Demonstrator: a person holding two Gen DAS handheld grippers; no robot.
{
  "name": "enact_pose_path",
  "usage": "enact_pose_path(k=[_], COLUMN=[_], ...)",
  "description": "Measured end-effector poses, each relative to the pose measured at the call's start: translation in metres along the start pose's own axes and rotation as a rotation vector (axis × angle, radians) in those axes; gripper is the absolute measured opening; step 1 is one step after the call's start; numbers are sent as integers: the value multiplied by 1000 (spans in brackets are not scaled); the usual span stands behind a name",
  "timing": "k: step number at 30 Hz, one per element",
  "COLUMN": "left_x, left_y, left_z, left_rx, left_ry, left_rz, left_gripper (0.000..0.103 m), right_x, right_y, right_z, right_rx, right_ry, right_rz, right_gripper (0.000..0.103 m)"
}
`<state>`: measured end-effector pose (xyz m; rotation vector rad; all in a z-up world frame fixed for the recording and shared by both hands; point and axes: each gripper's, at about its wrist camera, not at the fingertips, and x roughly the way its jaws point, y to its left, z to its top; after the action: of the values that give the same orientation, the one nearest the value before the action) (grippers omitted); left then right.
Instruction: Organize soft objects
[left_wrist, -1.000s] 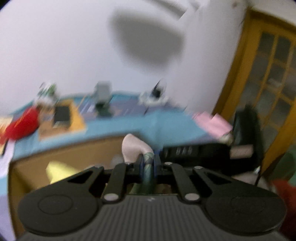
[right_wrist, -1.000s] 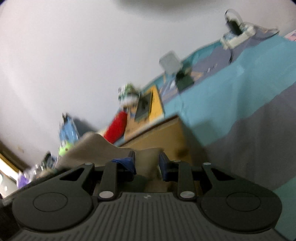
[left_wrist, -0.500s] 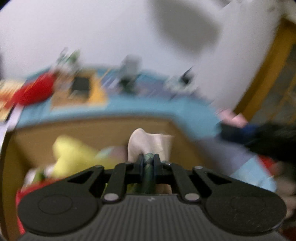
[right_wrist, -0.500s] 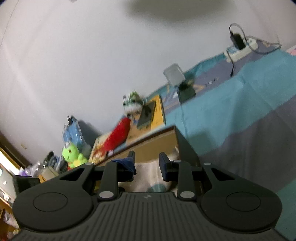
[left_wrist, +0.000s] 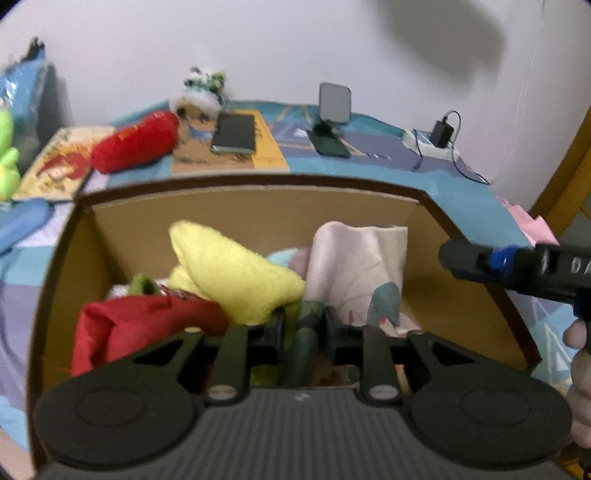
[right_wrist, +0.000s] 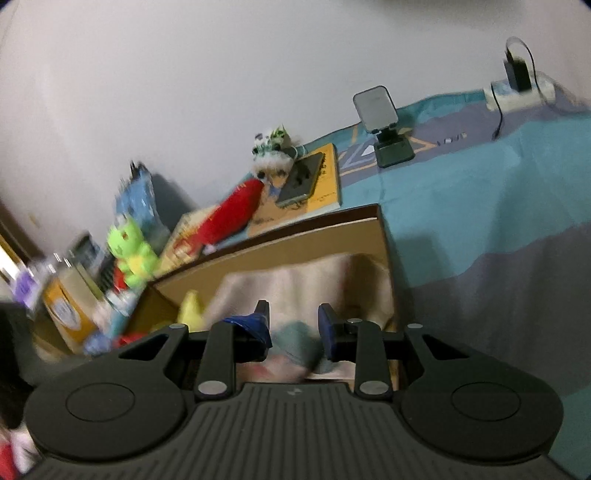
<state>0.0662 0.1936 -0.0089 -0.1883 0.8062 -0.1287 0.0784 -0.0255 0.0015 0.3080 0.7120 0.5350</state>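
An open cardboard box (left_wrist: 258, 182) stands on the bed with a yellow cloth (left_wrist: 229, 269), a red cloth (left_wrist: 140, 321) and a pale leaf-print cloth (left_wrist: 354, 266) inside. My left gripper (left_wrist: 304, 328) reaches down into the box. Its jaws are opening, and a green fold of the leaf-print cloth still fills the narrow gap between them. My right gripper (left_wrist: 454, 258) hovers over the box's right rim. In the right wrist view the right gripper (right_wrist: 295, 328) has its blue pads apart and opening, with the leaf-print cloth (right_wrist: 303, 284) lying below them, not pinched.
Behind the box lie a red plush roll (left_wrist: 136, 144), a phone (left_wrist: 234, 134) on a book, a phone stand (left_wrist: 332, 110) and a power strip (left_wrist: 432, 138). A green frog plush (right_wrist: 131, 254) sits at the left. A hand (left_wrist: 580, 354) holds the right gripper.
The left gripper has sunk into the box with the leaf-print cloth, and its jaws have widened a little. The right gripper has rolled and now shows at the box's right rim.
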Motion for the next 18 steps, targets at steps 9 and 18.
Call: enact_pose_path(k=[9,18], left_x=[-19,-1], left_y=[-15,-6], left_z=[11,8], left_rx=[76,18], left_ry=[-90,-29], left_rz=[102,178], left_gripper=[10,10], right_x=[16,65], right_y=[16,58], right_z=[8,-15], right_rx=[-326,-832], right_ry=[204,452], right_rz=[-69,-68], right_gripper=[12,11])
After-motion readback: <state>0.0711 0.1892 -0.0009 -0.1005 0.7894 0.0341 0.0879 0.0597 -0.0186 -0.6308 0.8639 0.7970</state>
